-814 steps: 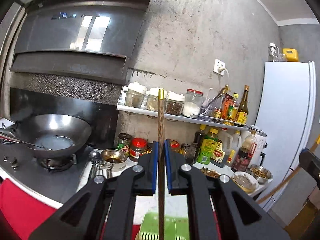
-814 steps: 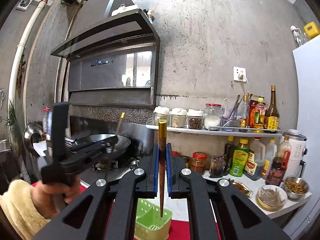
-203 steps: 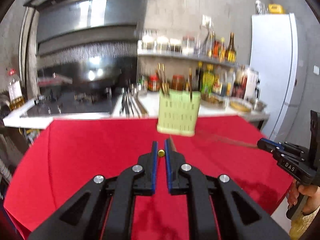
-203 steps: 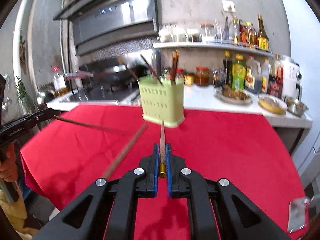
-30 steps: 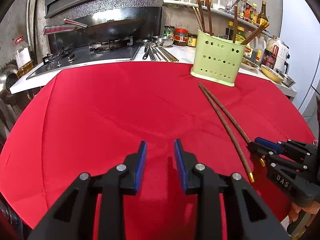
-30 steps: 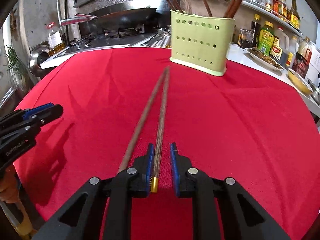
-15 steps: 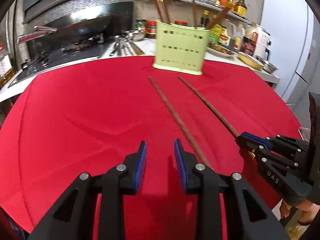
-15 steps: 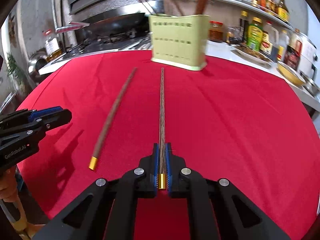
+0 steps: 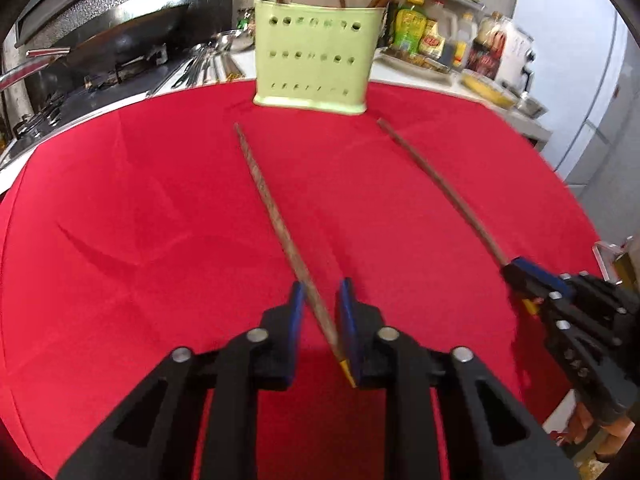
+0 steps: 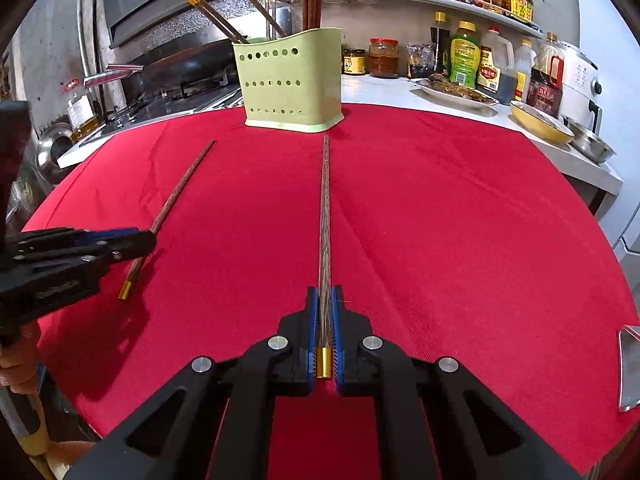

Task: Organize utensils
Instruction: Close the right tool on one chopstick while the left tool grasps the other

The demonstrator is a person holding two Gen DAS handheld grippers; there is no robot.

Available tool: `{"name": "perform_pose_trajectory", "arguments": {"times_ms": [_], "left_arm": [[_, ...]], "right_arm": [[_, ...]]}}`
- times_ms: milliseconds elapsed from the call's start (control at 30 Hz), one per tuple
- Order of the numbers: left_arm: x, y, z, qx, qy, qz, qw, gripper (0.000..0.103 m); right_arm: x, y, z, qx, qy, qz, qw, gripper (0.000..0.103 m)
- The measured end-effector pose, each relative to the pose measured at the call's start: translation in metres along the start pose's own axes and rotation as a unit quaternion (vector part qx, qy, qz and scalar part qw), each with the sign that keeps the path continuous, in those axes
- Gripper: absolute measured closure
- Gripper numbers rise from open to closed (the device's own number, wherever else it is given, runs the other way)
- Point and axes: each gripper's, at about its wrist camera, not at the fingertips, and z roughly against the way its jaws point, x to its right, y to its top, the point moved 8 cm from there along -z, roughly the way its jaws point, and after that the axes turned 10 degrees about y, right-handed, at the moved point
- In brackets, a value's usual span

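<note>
Surface: a round table under a red cloth (image 10: 440,208); its far edge meets the white kitchen counter (image 10: 384,88), its near edge curves under both cameras.
Open room: the cloth is bare on the left half in the left wrist view and on the right half in the right wrist view; a shiny metal piece (image 10: 630,368) juts in at the right edge.
Utensil holder: a pale green perforated holder (image 10: 292,80) stands at the far edge of the surface, several chopsticks upright or leaning in it.
Right hand-held gripper (image 10: 325,304): closed tight on the right chopstick (image 10: 325,208) near its gold-capped end; the shaft runs straight ahead, tip near the holder's base. Whether the tip rests on the cloth I cannot tell.
Left hand-held gripper (image 9: 322,300): jaws narrow and just now closing, with the left chopstick (image 9: 272,208) slanting between them; it appears to touch the right pad near its gold end, with a gap at the left pad. It lies on the cloth, well apart from the other stick.
Hands: a person's fingers (image 10: 16,364) grip the left tool's handle at the near left edge.
Writing: bottles and jars (image 10: 464,60) on the counter carry labels, too small to read.
</note>
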Motion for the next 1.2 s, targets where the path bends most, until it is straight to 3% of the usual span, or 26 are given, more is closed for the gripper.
{"name": "perform_pose_trajectory", "arguments": {"times_ms": [367, 600, 633, 700, 767, 933, 1000, 1067, 1200], "left_arm": [[-0.029, -0.027, 0.019, 0.007, 0.037, -0.079, 0.9961, 0.095], [-0.049, -0.035, 0.027, 0.009, 0.020, -0.033, 0.9992, 0.095], [-0.052, -0.037, 0.029, 0.013, 0.017, -0.024, 0.9995, 0.095], [-0.055, -0.042, 0.033, 0.019, 0.017, -0.019, 0.9995, 0.092], [-0.054, -0.048, 0.035, 0.018, 0.016, -0.019, 0.9995, 0.084], [-0.051, -0.052, 0.038, 0.022, 0.031, -0.028, 0.9989, 0.083], [-0.047, -0.054, 0.039, 0.022, 0.030, -0.033, 0.9988, 0.083], [-0.041, -0.054, 0.040, 0.026, 0.032, -0.039, 0.9984, 0.083], [-0.037, -0.050, 0.036, 0.034, 0.054, -0.046, 0.9968, 0.083]], "right_arm": [[-0.022, -0.004, -0.001, -0.006, 0.053, 0.004, 0.999, 0.096], [-0.030, -0.004, -0.002, -0.004, 0.057, 0.002, 0.998, 0.093], [-0.031, -0.005, -0.001, -0.004, 0.060, 0.002, 0.998, 0.091], [-0.034, -0.009, 0.002, -0.003, 0.063, 0.009, 0.998, 0.068], [-0.036, -0.013, 0.005, 0.000, 0.057, 0.022, 0.998, 0.065], [-0.036, -0.020, 0.011, 0.008, 0.040, 0.030, 0.999, 0.068], [-0.036, -0.021, 0.013, 0.012, 0.039, 0.030, 0.999, 0.077], [-0.035, -0.021, 0.012, 0.015, 0.035, 0.033, 0.999, 0.079], [-0.040, -0.019, 0.009, 0.018, 0.035, 0.038, 0.999, 0.080]]}}
